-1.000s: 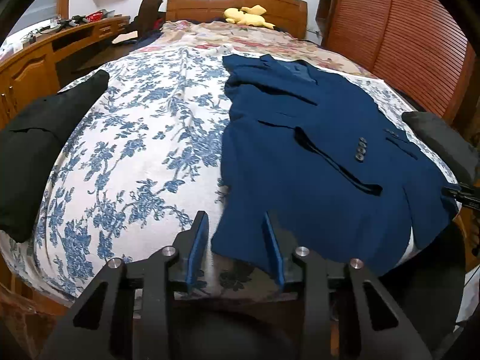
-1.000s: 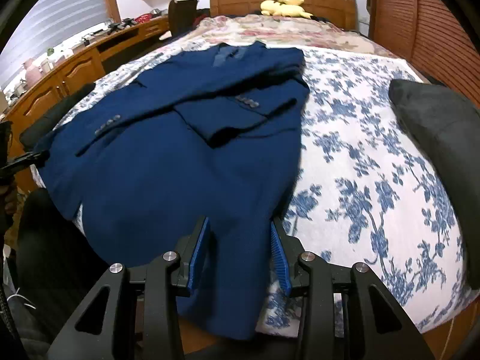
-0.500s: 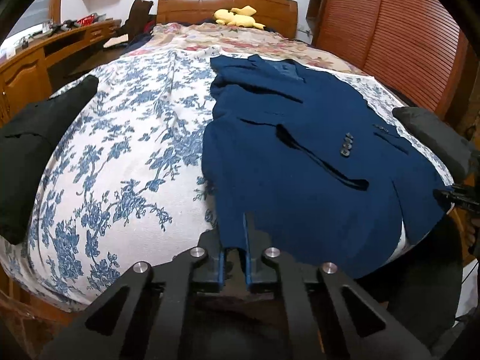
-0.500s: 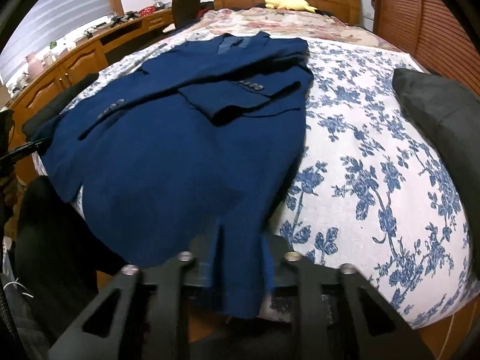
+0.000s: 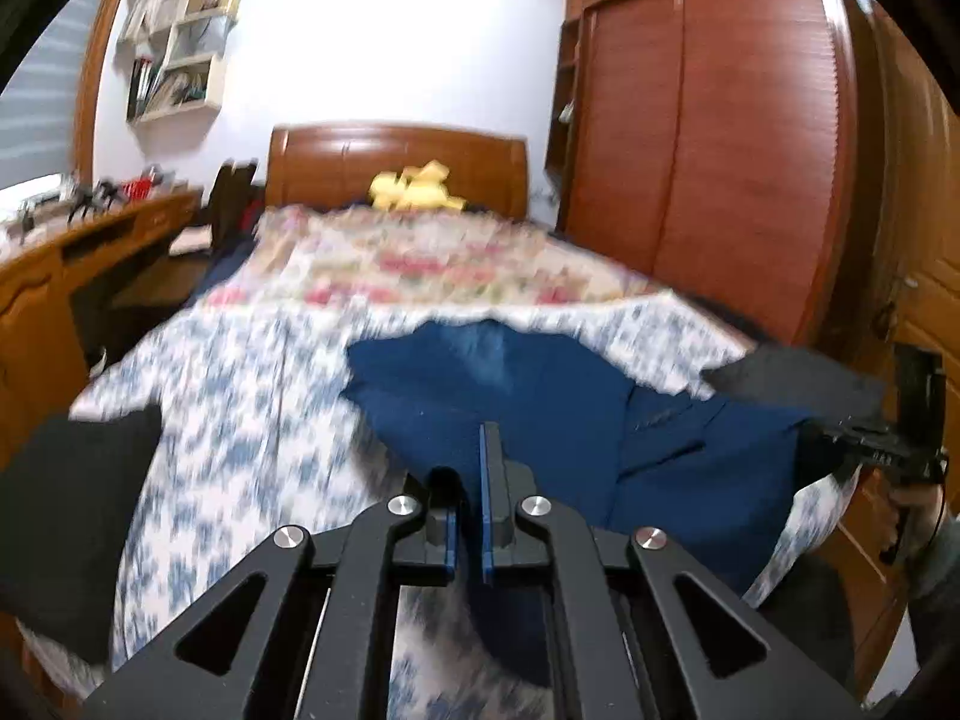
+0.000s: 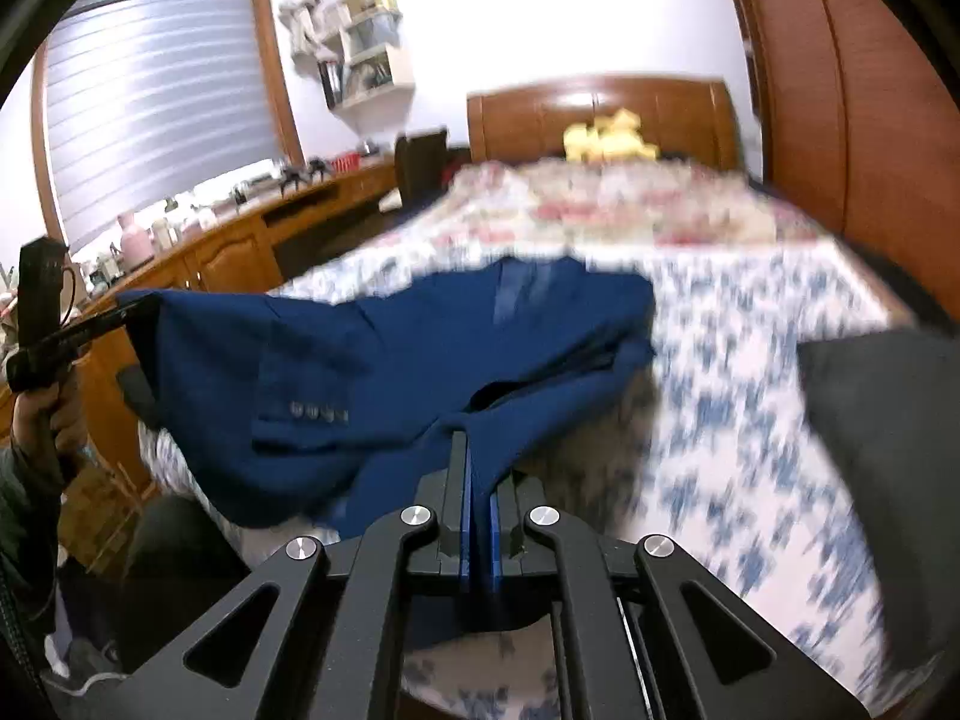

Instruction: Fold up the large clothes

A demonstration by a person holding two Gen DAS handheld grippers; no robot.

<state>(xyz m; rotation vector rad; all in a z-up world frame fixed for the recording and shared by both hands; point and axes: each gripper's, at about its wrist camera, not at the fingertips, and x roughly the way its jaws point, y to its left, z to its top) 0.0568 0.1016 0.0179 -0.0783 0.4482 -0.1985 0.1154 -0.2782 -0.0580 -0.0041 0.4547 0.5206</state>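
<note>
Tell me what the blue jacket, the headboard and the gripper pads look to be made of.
Blue jacket: woven suit cloth, matte, likely wool or a blend; it drapes softly and has sleeve buttons.
Headboard: wood, glossy varnish; reddish-brown with highlights.
Hand-held gripper pads: blue, probably rubber or plastic; blur hides their texture.

Bed [image 5: 252, 420] in floral cover; navy jacket [image 5: 540, 414], dark cushions [image 6: 882, 420] on it.

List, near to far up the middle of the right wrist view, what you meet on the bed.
right gripper → blue jacket → blue-flowered sheet → pink-flowered quilt → yellow soft toy → wooden headboard
</note>
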